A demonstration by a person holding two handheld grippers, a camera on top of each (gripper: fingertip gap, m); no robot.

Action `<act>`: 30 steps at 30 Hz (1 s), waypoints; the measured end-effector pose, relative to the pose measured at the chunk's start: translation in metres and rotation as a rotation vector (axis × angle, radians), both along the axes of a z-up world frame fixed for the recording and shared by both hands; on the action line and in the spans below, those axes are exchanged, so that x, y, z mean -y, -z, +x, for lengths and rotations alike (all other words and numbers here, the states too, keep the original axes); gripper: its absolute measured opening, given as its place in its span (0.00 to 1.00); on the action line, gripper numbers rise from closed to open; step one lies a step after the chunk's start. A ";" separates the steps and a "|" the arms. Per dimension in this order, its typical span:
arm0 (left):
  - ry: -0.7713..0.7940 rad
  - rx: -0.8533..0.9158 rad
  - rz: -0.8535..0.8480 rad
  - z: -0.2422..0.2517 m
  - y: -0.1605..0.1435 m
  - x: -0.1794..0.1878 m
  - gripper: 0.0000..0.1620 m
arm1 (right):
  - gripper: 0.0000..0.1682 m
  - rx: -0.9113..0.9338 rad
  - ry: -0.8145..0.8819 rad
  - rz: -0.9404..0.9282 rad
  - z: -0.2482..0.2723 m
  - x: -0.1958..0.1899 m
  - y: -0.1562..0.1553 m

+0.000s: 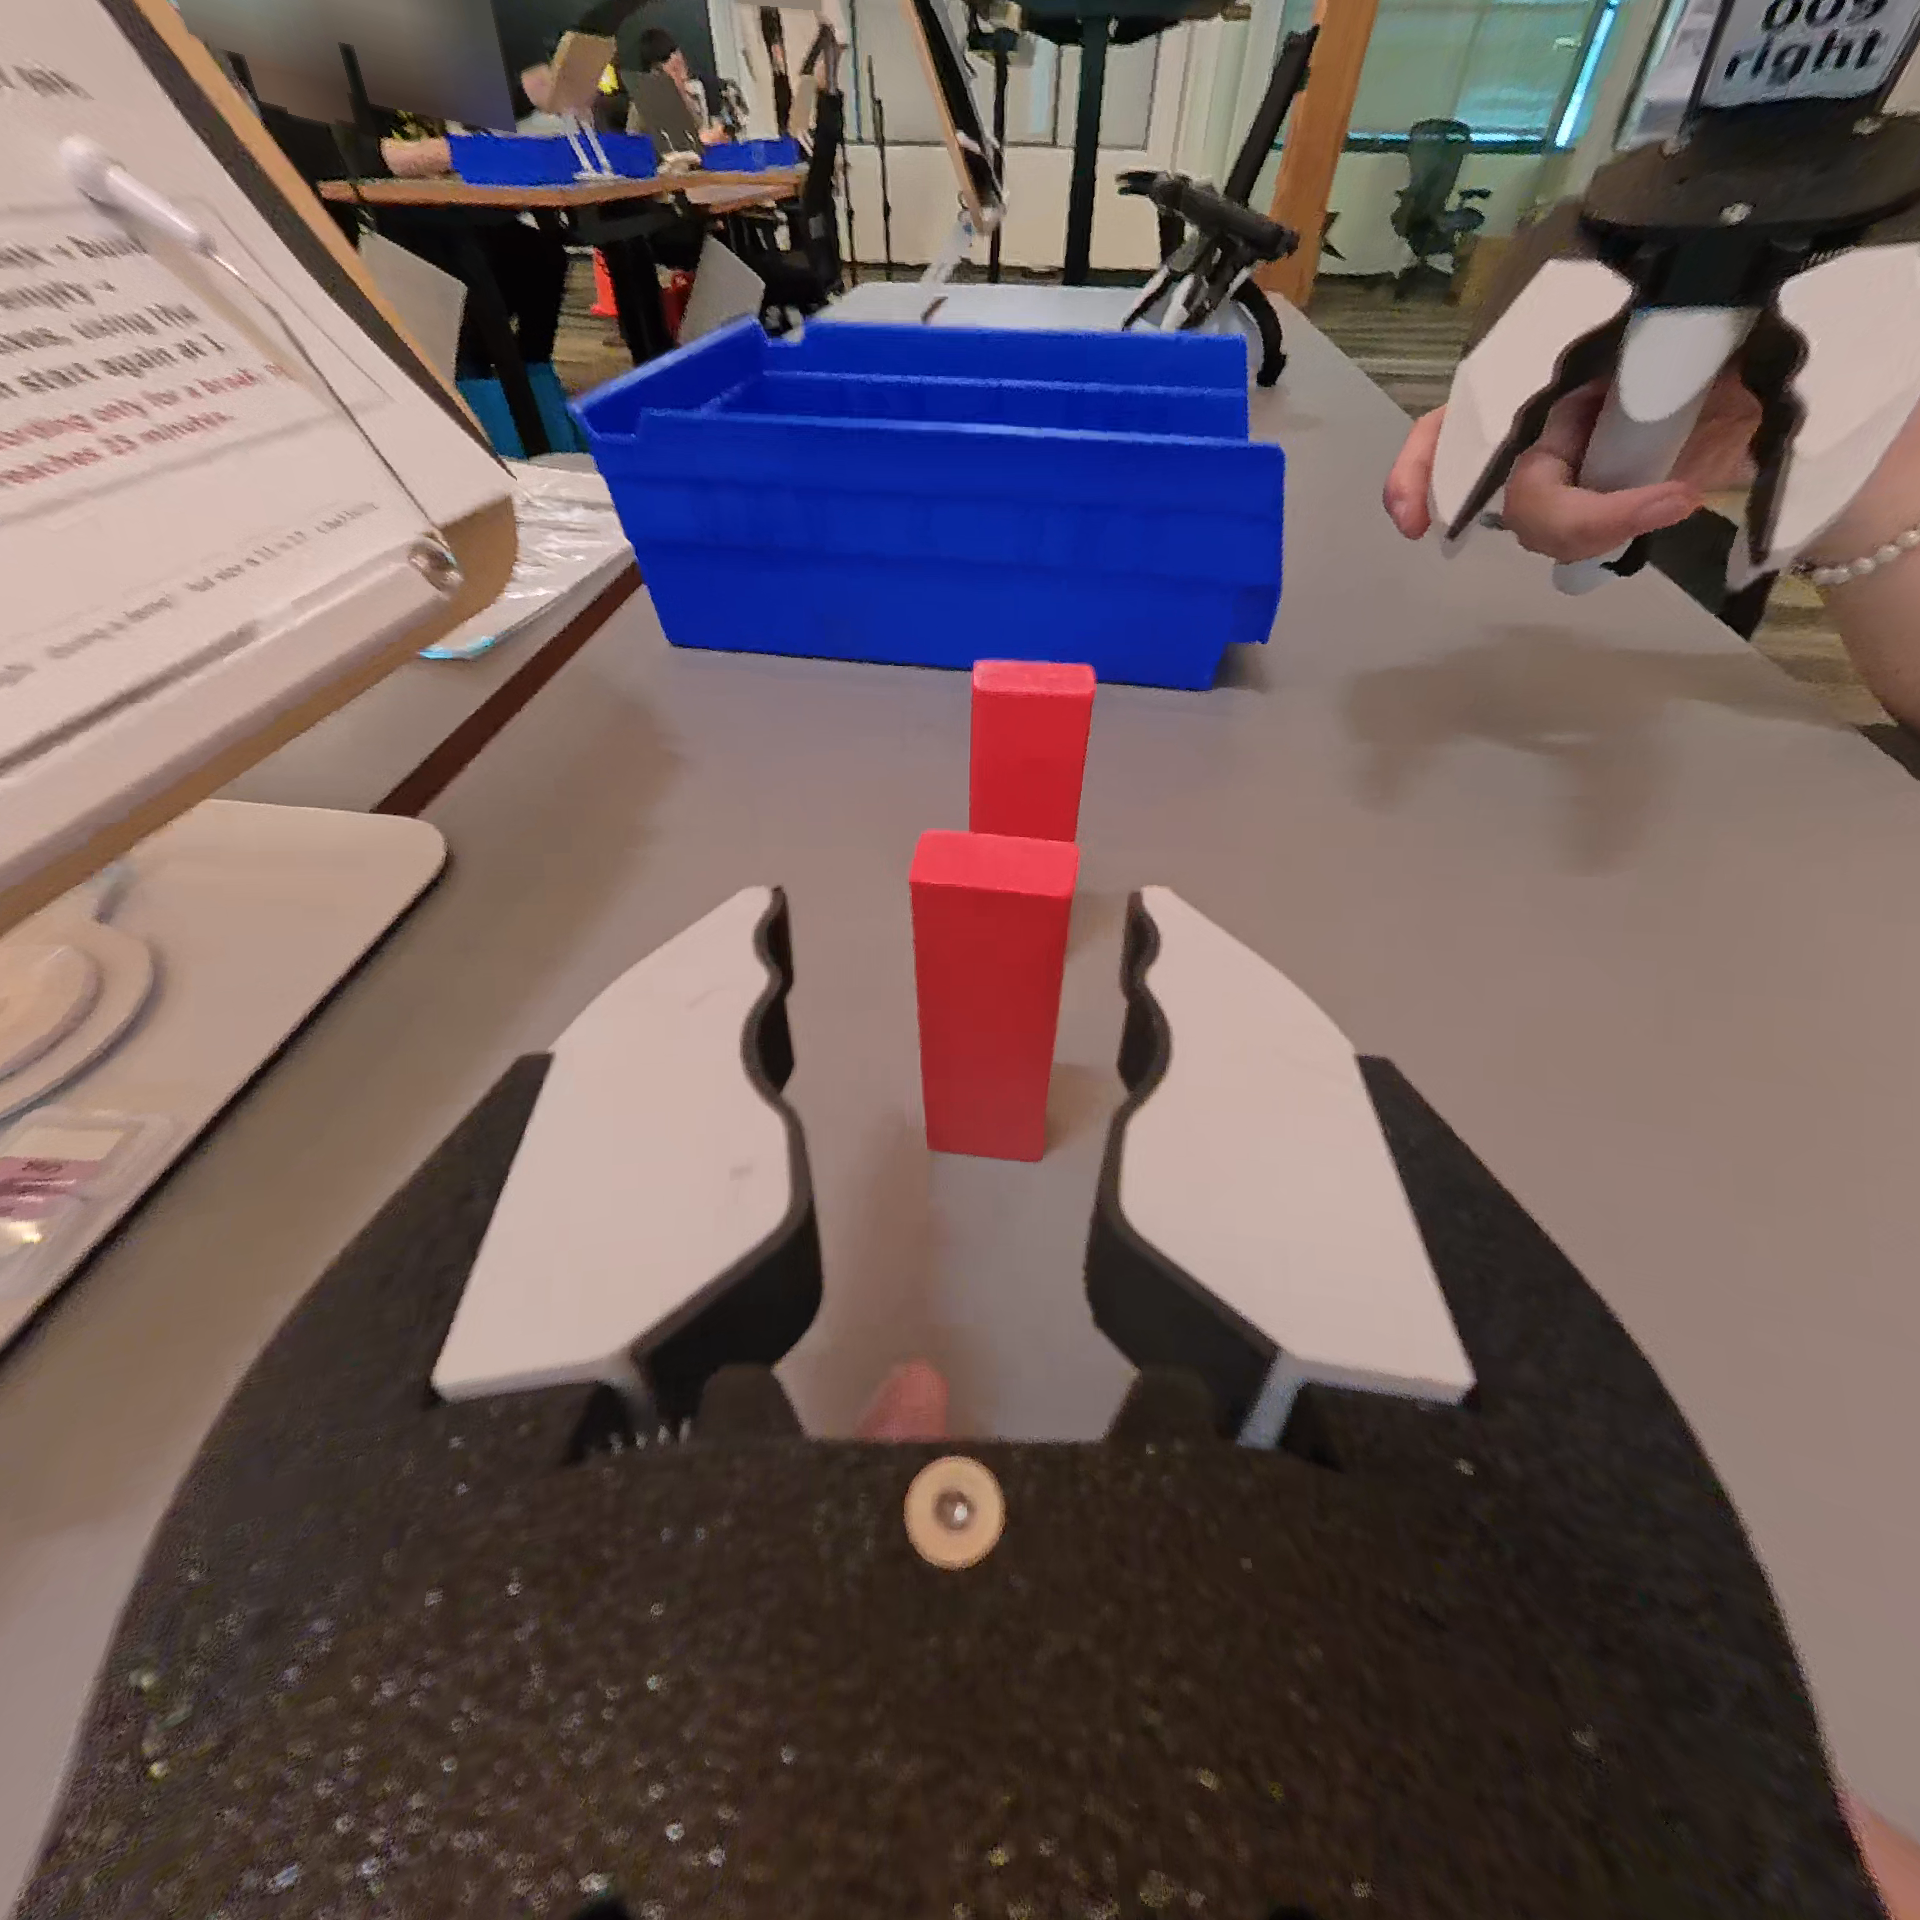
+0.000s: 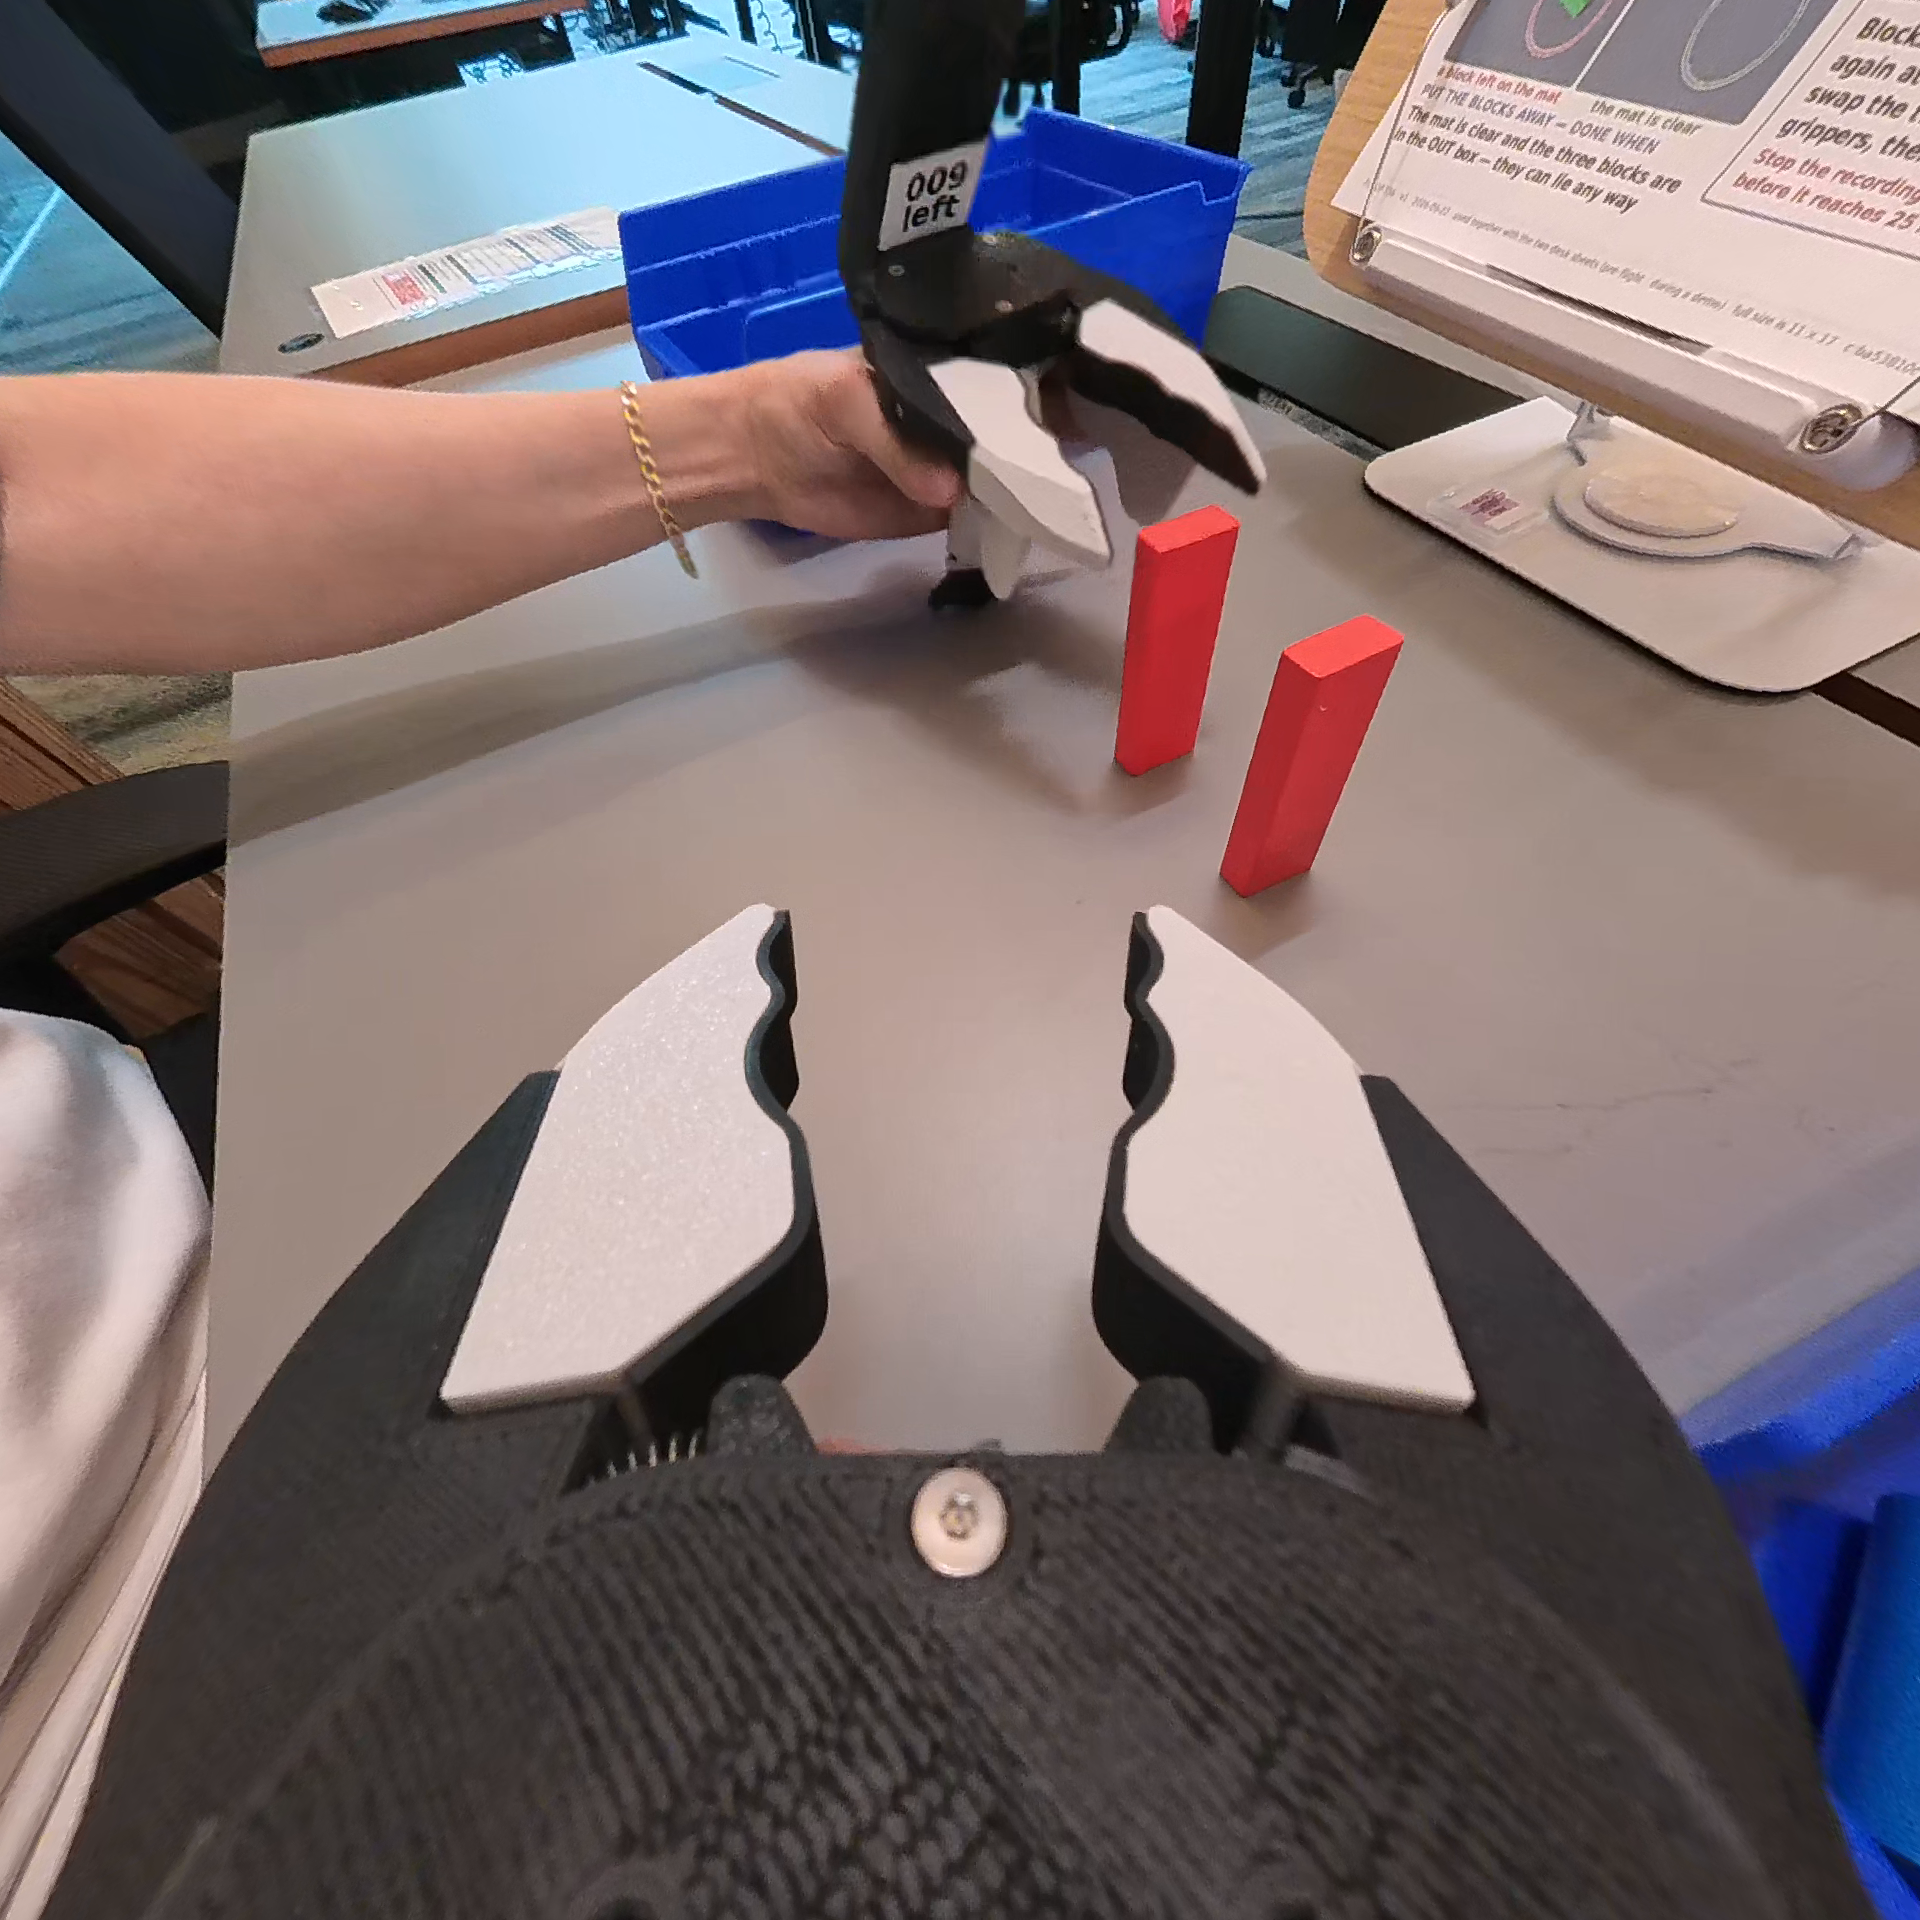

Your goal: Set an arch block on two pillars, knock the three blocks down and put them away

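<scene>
While its two grey-faced fingers are standing spread apart with nothing between the pads, the left tool (image 1: 956, 914) is hovering low over the worktop (image 1: 1455, 935), framing the nearer red block (image 1: 992, 997) without visibly touching it. That block is standing upright on its small end, and the farther red block (image 1: 1031, 748) is standing the same way just behind it, apart from it, in front of the blue bin (image 1: 935, 540). Both are looking like painted wood: light, stiff and smooth-faced, and tall on a narrow foot, so probably easy to tip; a hold across the broad flat faces, around mid-height, is seeming safest. The right tool (image 2: 956, 925) is also gaping empty, hanging above bare worktop, well apart from the blocks. A tilted instruction board on a stand (image 2: 1621, 281) is sitting beside the blocks.
</scene>
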State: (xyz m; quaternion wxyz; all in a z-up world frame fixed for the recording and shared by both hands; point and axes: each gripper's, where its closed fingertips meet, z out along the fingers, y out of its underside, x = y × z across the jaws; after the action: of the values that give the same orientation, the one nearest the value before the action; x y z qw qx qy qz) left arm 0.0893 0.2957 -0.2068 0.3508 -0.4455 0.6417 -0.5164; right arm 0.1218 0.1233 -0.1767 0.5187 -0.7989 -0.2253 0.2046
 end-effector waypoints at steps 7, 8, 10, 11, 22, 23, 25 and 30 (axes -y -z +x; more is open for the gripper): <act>-0.159 0.119 -0.104 -0.045 -0.107 -0.031 0.46 | 0.37 -0.009 0.015 -0.006 0.005 0.003 0.001; -0.202 0.105 -0.082 -0.056 -0.122 -0.042 0.45 | 0.37 -0.009 0.017 -0.007 0.006 0.003 0.002; -0.324 0.052 0.029 -0.082 -0.142 -0.075 0.42 | 0.37 -0.011 0.018 -0.012 0.006 0.003 0.003; -0.391 -0.008 0.100 -0.096 -0.145 -0.096 0.43 | 0.37 -0.011 0.018 -0.014 0.006 0.003 0.004; -0.298 -0.920 0.867 -0.240 -0.049 -0.241 0.39 | 0.37 -0.004 0.013 -0.062 0.006 -0.007 0.019; -0.275 -0.963 0.864 -0.244 -0.038 -0.247 0.39 | 0.37 -0.004 0.009 -0.067 0.005 -0.008 0.021; -0.230 -1.049 0.870 -0.254 -0.018 -0.260 0.39 | 0.37 -0.008 -0.001 -0.074 0.003 -0.012 0.023; -0.149 -1.181 0.897 -0.264 0.024 -0.292 0.35 | 0.37 -0.007 -0.008 -0.085 0.001 -0.016 0.026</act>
State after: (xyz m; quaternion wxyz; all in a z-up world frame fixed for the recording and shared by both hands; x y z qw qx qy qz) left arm -0.1751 0.5874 -0.2304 0.1298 -0.5052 0.8406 0.1457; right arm 0.1228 0.1393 -0.2027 0.4844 -0.8185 -0.2179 0.2191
